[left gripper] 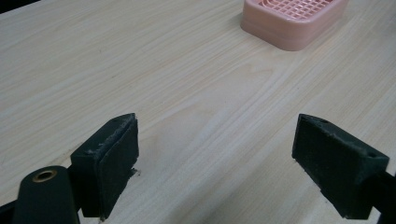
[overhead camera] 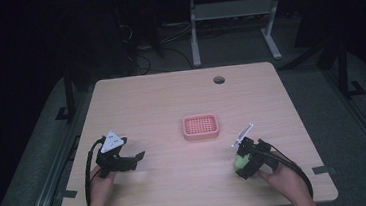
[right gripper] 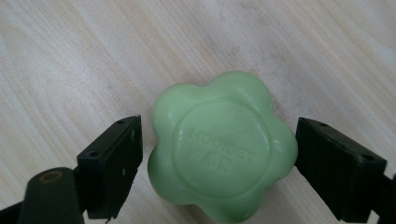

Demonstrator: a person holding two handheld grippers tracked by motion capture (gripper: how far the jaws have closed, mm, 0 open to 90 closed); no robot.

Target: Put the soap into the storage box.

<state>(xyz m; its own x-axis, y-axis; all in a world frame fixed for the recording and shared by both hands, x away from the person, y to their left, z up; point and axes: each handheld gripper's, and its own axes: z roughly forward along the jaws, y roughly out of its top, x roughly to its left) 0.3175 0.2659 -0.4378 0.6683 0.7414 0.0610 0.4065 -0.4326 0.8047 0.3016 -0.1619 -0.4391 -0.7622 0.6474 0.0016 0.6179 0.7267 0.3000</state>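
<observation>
I have the wooden worktop under me, mostly bare, with the pink slotted soap dish sitting near its middle. My left tool rests low at the near left with its jaws spread wide over bare wood, holding nothing; in the left gripper view the dish lies ahead and off to one side. My right tool is down at the near right, jaws open around the green flower-shaped soap, which lies flat on the worktop. The right pad looks to be touching or just short of one lobe; the left pad stands a sliver apart. I judge this as the grasp step: next I need to close evenly on opposite lobes, firmly enough that the slick bar doesn't squirt out, then lift and carry it to the dish. In the high view the soap is mostly hidden by the tool, and the lettering pressed into its top is too soft to read.
</observation>
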